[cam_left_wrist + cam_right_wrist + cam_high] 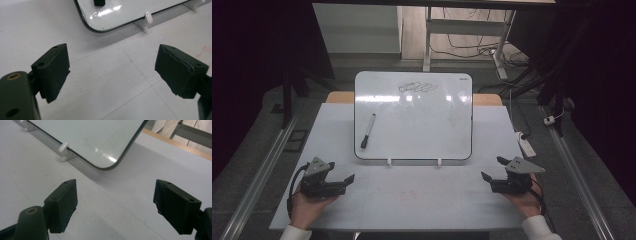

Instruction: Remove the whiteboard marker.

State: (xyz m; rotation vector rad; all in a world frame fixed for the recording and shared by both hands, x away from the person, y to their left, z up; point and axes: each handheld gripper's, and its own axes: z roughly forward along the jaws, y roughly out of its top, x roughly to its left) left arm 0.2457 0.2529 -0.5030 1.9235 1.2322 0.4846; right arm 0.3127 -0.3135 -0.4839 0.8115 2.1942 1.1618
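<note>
A whiteboard lies on the white table top, with a black scribble near its far edge. A black marker rests on the board's left part. My left gripper sits in a hand at the front left, open and holding nothing, pointing right toward the board's near left corner. My right gripper is held at the front right, also open and holding nothing, facing the board's near right corner. Bare table shows between the jaws of each gripper.
Two white clip feet stick out from the board's near edge. A white power strip lies off the table's right side. Metal rails run along both sides, and a desk frame with cables stands behind.
</note>
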